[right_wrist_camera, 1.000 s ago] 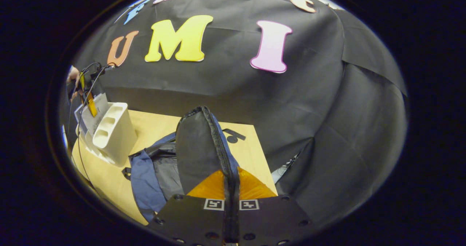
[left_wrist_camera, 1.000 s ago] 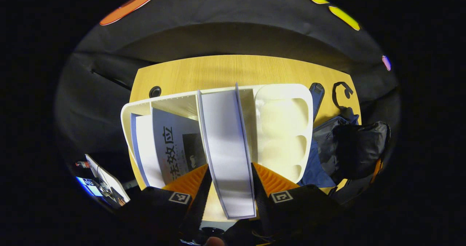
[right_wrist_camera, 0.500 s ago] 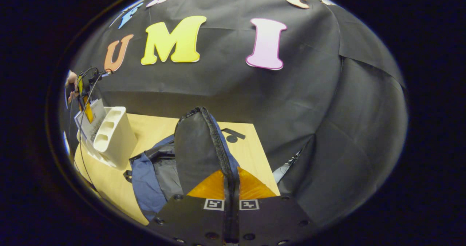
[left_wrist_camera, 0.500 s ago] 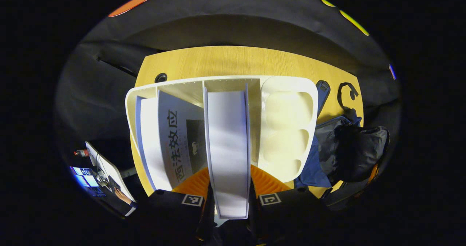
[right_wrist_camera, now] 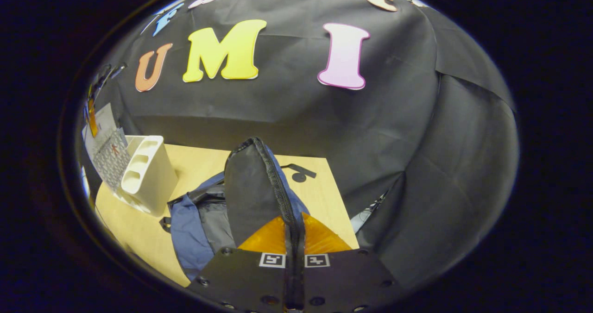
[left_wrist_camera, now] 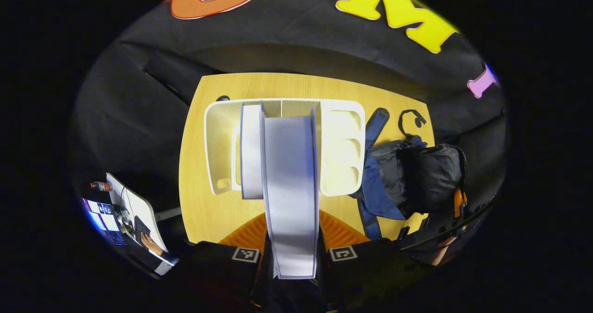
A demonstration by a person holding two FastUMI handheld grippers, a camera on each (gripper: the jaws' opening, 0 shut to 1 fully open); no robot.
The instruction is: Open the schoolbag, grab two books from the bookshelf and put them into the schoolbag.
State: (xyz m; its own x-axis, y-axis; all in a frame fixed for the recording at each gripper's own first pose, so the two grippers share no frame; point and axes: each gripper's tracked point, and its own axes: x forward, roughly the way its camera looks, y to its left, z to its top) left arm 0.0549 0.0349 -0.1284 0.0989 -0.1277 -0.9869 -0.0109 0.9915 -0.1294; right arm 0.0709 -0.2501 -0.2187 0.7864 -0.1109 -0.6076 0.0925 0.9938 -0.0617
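My left gripper (left_wrist_camera: 292, 239) is shut on a book (left_wrist_camera: 289, 178), held edge-on with its white page edge toward the camera, high above the white bookshelf (left_wrist_camera: 217, 132). A second book (left_wrist_camera: 251, 155) still stands in the shelf. To the right of the shelf on the wooden table (left_wrist_camera: 208, 211) lies the blue and black schoolbag (left_wrist_camera: 417, 178). My right gripper (right_wrist_camera: 294, 239) is shut on the schoolbag's zipper edge and holds its black flap (right_wrist_camera: 250, 192) upright. In the right gripper view the lifted book (right_wrist_camera: 109, 155) hangs above the bookshelf (right_wrist_camera: 148, 174) at far left.
A black strap loop (left_wrist_camera: 410, 121) lies on the table behind the bag. A small dark hole (left_wrist_camera: 223, 98) sits at the table's far left corner. Off the table's left, a desk with a screen (left_wrist_camera: 125, 211) and a hand. Cables (right_wrist_camera: 366, 211) hang past the table's right edge.
My left gripper has closed on the book and lifted it up out of the shelf, which now lies farther below. The right gripper has kept the bag's flap raised, nearly still.
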